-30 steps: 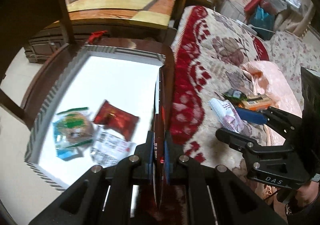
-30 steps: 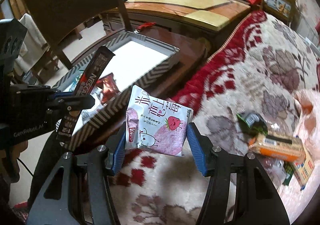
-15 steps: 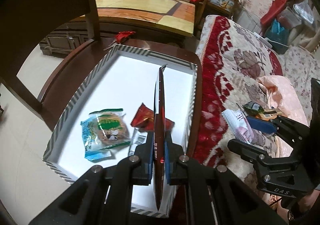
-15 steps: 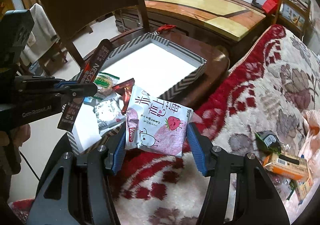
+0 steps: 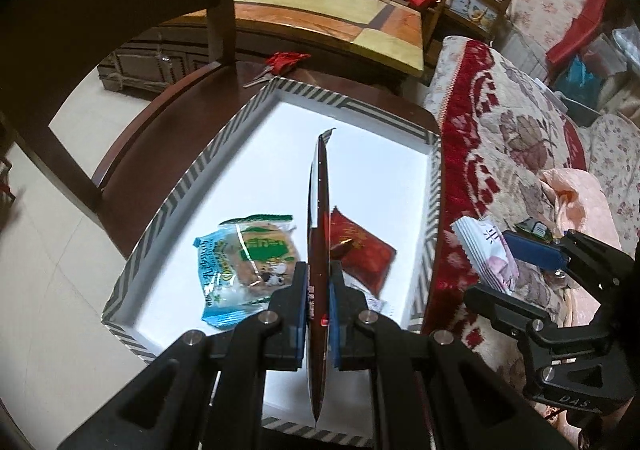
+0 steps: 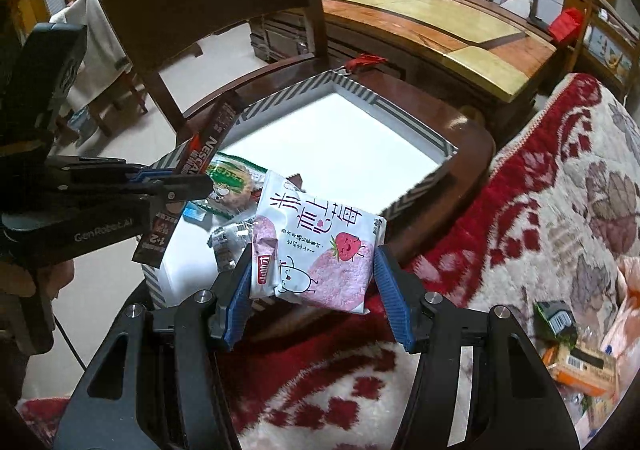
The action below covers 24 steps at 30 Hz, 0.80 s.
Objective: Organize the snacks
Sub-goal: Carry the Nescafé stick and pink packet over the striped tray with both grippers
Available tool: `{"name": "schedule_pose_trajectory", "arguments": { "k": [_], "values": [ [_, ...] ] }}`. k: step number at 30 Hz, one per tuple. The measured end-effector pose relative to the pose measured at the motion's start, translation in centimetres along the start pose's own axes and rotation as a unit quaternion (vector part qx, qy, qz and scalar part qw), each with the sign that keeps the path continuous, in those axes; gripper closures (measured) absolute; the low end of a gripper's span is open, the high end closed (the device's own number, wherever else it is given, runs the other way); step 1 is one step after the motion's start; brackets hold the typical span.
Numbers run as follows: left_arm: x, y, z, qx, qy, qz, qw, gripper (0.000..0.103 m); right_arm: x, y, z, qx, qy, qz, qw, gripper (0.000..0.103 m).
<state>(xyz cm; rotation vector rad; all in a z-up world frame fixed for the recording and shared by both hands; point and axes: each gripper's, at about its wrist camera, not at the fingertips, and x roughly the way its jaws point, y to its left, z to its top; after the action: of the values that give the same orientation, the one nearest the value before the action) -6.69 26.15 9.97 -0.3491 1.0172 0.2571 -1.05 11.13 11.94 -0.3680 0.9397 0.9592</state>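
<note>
Holding over the striped box, at its 6 o'clock end, my left claw pinches a dark coffee stick edge-up; at 3 o'clock, over the red rug, my right claw grips a white strawberry snack pack, cookie packet lying inside the box

Your left gripper was clamped on a dark brown, flat stick sachet, seen edge-on and pointing toward 12 o'clock over the white, stripe-rimmed cardboard box. Inside the box, a blue-and-green wrapped round biscuit lay at 9 o'clock of the sachet and a red foil packet at 3 o'clock. Farther out at 3 o'clock, your right gripper pinched a white-and-pink snack packet above the red-and-cream floral blanket.
</note>
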Motion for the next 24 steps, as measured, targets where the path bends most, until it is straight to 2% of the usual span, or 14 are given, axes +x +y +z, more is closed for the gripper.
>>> {"name": "schedule_pose_trajectory", "arguments": {
  "k": [16,24],
  "values": [
    [2.9,2.1,0.8,-0.03,0.019,0.011,0.9993,0.093,5.8,0.6,3.7,-0.013,0.039,0.011,0.999,0.046],
    [4.3,3.1,1.4,-0.047,0.024,0.008,0.9986,0.093,9.3,-0.1,5.2,-0.015,0.065,0.001,0.998,0.046]
  ]
}}
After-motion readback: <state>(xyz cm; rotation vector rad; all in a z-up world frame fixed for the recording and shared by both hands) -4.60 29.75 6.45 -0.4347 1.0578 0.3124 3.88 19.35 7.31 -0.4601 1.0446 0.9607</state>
